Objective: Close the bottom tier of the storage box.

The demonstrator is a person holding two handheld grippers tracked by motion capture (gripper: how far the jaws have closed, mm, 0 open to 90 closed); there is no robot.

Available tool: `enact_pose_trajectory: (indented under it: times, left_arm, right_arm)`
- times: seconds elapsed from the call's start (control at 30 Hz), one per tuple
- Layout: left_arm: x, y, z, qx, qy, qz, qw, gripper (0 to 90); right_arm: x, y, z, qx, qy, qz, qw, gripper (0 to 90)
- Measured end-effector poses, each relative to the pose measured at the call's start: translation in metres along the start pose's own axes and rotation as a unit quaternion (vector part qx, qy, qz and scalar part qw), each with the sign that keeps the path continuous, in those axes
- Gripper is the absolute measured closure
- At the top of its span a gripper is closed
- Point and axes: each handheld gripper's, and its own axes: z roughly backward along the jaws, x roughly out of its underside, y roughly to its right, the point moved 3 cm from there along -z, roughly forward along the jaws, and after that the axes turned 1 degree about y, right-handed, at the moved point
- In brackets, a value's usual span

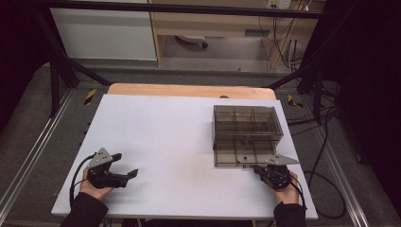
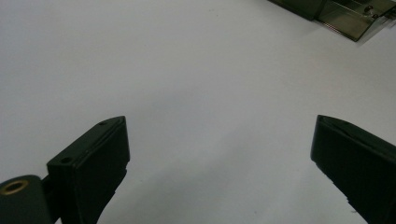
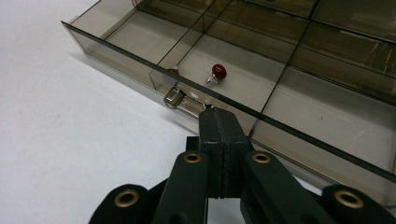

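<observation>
We see a white table carrying a smoky transparent drawer box toward its right side, with its lowest drawer pulled out toward the person. No brand, label or writing can be read anywhere on it. The left gripper sits near the table's front left corner, released, its jaws spread wide over bare surface. The right gripper is clenched, its jaws pressed together at the drawer's small clear handle. Inside one compartment lies a tiny red bead.
</observation>
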Motion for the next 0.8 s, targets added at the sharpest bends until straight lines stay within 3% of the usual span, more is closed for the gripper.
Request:
enact_pose_trajectory:
  times: [0.8]
  left_arm:
    - [0.0001,0.0000,0.0000,-0.001,-0.001,-0.001,1.0000,4.6]
  right_arm:
    - [-0.0027,0.0025,-0.0051,0.007,0.000,0.002,1.0000,90.0]
